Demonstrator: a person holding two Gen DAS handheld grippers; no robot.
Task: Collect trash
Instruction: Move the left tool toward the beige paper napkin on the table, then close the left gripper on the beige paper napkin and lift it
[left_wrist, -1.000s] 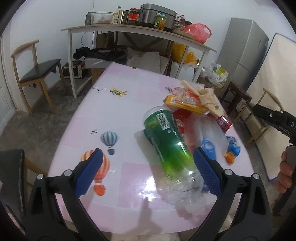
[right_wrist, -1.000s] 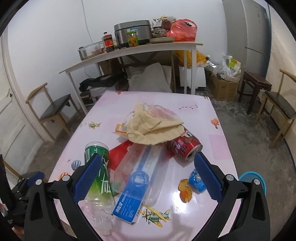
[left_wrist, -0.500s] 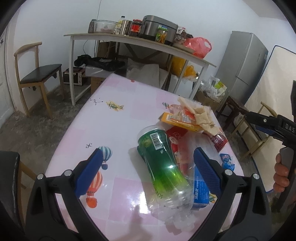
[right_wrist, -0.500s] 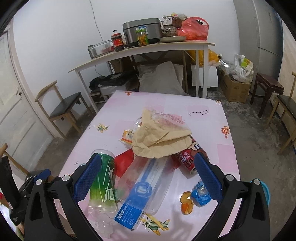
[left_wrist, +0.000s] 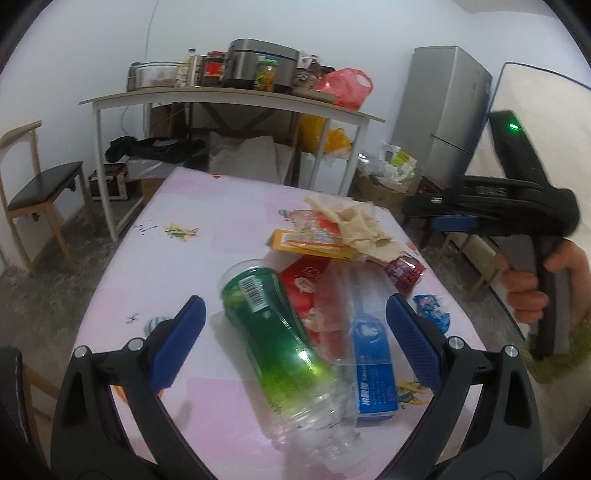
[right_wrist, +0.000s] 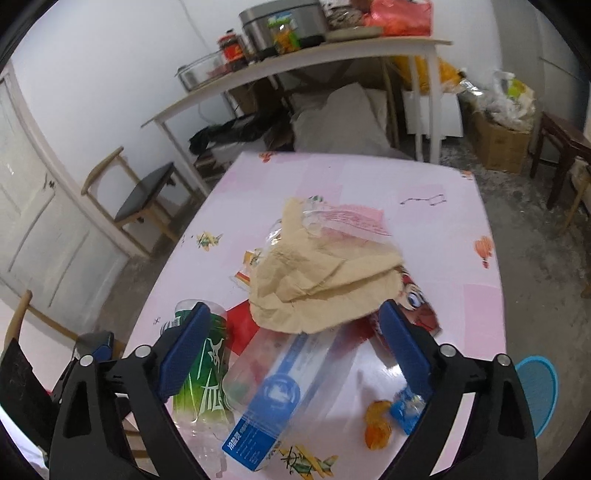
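Trash pile is heaped mid-table (right_wrist: 436, 236): green bottle (left_wrist: 273, 332) lying flat, tan paper (right_wrist: 325, 284) on top. Left gripper (left_wrist: 295, 328) is held wide apart above the bottle, gripping nothing. Right gripper (right_wrist: 295, 343), jaws just narrowed slightly, is held apart, empty.

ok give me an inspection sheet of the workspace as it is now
surface: pink patterned table, far half bare.
job's things: green-label bottle lying on its side; blue box in a clear sleeve; crumpled tan paper on top of the pile; yellow packet; red wrapper; small blue wrapper.
clutter: nothing seen beyond the trash.
grippers: left tool open, bottle between its pads, not pressed; right tool open over the pile, jaws just been closing a little.
cables: nothing seen.
surroundings: side table with jars and cooker, chair, fridge.
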